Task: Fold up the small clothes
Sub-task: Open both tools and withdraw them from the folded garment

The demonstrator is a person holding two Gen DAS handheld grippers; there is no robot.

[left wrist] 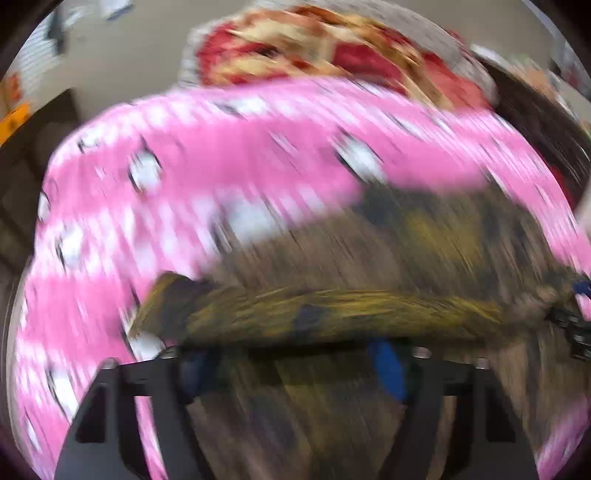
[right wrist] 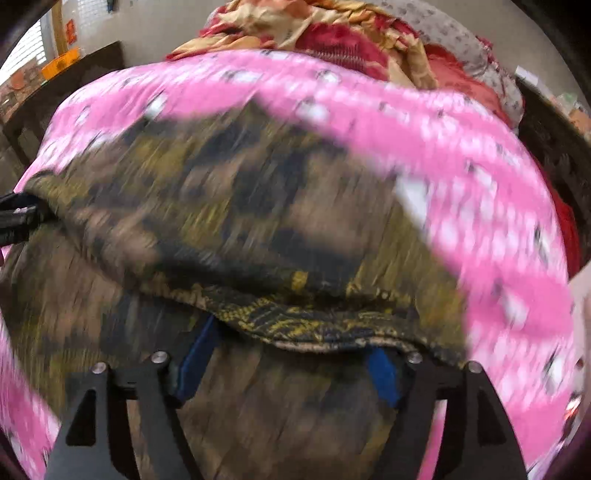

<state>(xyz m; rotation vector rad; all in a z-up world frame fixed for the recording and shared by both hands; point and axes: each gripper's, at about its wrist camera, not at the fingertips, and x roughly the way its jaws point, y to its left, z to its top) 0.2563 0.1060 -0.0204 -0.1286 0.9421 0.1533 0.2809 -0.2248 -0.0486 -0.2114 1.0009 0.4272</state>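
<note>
Everything sits on a bright pink cloth (left wrist: 229, 155) with white blotchy prints, spread over some surface I can't really identify, since the cloth covers all of it. Behind it there's a heap of red and tan fabric (right wrist: 332, 33) with a grey speckled piece (right wrist: 450, 33) next to it, then a plain beige wall (left wrist: 122, 55), dark wooden furniture (right wrist: 74, 70) on the left and something orange (right wrist: 61, 62) on top of it. The task's thing is the brown-and-mustard patterned garment (right wrist: 221, 192), lying on the pink cloth right in front of both cameras with a folded edge running across. Both views are badly smeared, so the print is mush. The left tongs (left wrist: 291, 360) have that edge draped over the blue pads, and I can't tell if they're pinching it or not. The right tongs (right wrist: 288, 360) look spread apart, the hem lying over the tips, not squeezed. The left tongs also poke into the right view's left edge, mostly cut off.
</note>
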